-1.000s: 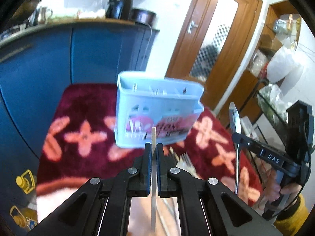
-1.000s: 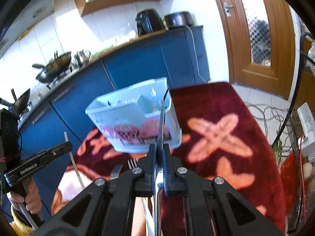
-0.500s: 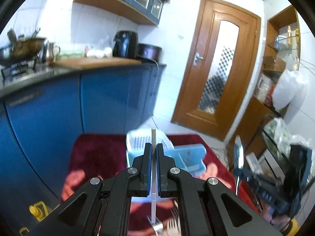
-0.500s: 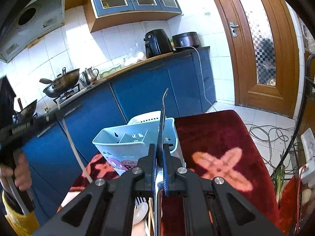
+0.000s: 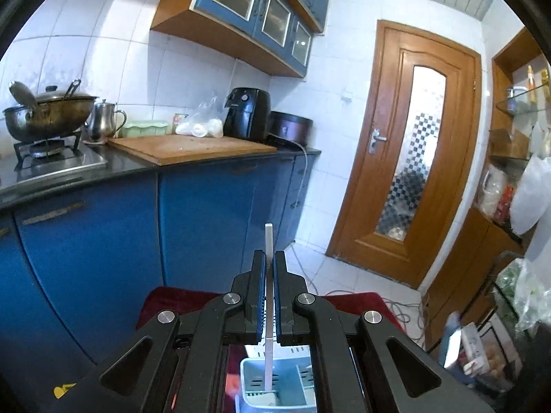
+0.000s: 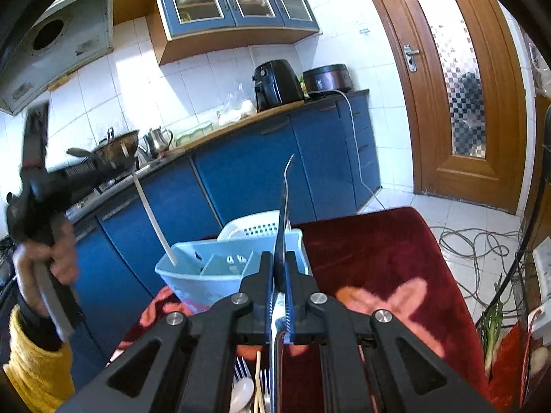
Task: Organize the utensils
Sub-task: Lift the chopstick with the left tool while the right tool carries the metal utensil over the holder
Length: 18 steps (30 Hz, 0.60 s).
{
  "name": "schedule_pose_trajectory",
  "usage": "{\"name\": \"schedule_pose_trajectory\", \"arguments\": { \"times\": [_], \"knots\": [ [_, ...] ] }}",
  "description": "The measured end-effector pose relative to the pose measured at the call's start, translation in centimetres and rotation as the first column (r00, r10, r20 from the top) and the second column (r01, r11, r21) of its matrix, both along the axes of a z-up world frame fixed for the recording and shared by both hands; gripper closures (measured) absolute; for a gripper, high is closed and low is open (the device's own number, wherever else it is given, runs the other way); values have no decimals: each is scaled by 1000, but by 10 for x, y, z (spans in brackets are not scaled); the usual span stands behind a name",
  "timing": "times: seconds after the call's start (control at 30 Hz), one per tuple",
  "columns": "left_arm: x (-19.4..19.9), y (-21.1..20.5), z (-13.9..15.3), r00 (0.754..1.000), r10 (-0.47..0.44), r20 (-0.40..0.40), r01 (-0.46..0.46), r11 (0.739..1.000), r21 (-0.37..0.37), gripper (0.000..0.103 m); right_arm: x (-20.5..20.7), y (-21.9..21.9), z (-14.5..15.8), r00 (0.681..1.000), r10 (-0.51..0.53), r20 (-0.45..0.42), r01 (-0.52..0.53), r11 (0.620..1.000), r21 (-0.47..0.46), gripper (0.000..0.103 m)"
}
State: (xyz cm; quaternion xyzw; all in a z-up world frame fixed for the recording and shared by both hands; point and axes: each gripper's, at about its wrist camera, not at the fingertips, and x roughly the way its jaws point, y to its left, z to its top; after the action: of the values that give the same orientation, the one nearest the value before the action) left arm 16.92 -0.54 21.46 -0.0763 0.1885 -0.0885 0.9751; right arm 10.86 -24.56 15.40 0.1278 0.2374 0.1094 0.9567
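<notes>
Chopstick (image 5: 268, 296) clamped in left gripper (image 5: 269, 258), lower tip dipping into the left end compartment of the blue utensil caddy (image 6: 193, 275). Right gripper (image 6: 279, 258) pinches a knife (image 6: 284, 206), blade up, just in front of caddy.

Both wrist views toward blue cabinets (image 5: 206, 213)
</notes>
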Motion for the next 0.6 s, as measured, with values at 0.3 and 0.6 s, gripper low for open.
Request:
{"name": "schedule_pose_trajectory", "arguments": {
  "times": [0.3, 0.6],
  "knots": [
    [20, -7, -45, 996, 9, -83, -5, 999, 48, 99, 34, 8, 18, 993, -40, 110, 41, 999, -5, 95],
    [27, -10, -69, 992, -14, -129, 21, 998, 53, 99, 75, 23, 18, 976, -83, 202, 85, 996, -1, 95]
  ]
}}
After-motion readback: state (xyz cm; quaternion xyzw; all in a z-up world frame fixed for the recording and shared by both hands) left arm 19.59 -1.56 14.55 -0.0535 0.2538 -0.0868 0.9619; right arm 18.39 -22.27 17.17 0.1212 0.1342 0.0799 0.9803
